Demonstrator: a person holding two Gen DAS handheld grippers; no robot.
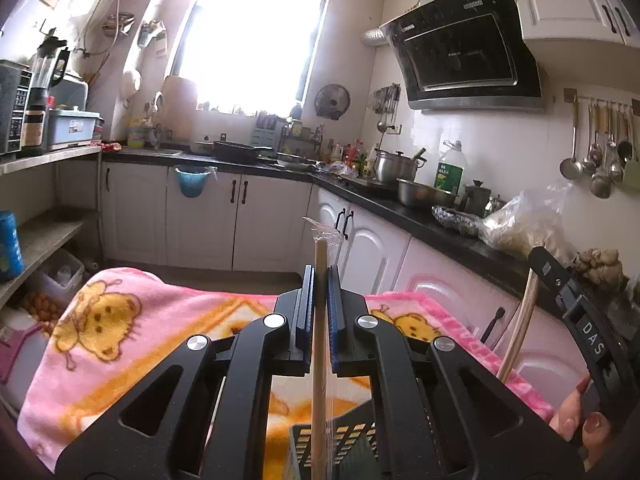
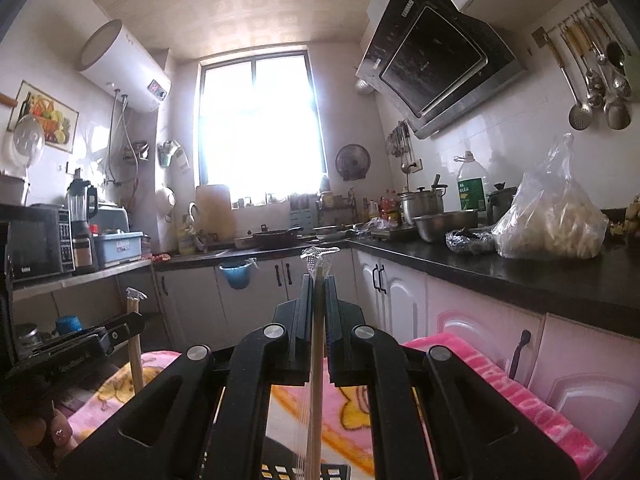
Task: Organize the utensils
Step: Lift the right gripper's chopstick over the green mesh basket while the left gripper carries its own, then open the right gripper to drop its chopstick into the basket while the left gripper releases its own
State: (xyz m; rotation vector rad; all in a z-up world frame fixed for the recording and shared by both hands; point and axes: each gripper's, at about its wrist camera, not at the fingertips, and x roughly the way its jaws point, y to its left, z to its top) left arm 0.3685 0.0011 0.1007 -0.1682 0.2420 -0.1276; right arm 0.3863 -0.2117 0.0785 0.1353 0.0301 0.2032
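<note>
1. Kitchen backdrop: bright window (image 1: 256,36), black range hood (image 1: 464,44), white cabinets under a dark worktop (image 1: 404,216), ladles on a wall rail (image 1: 600,152).
2. Nearer: pink cartoon-bear blanket (image 1: 120,320) spread over a low surface, with a dark slotted basket (image 1: 304,440) resting on it by the bottom edge.
3. Left claw (image 1: 320,284): clamped on a pair of wooden chopsticks in a clear wrapper (image 1: 320,360), held upright above the basket, wrapper tip poking past the fingertips.
4. Right claw (image 2: 319,292): likewise closed on a second wrapped pair of chopsticks (image 2: 317,380), upright, lower end over the basket rim.
5. Seen from the left wrist camera: right claw off to the right, person's fingers (image 1: 580,416) on its handle.
</note>
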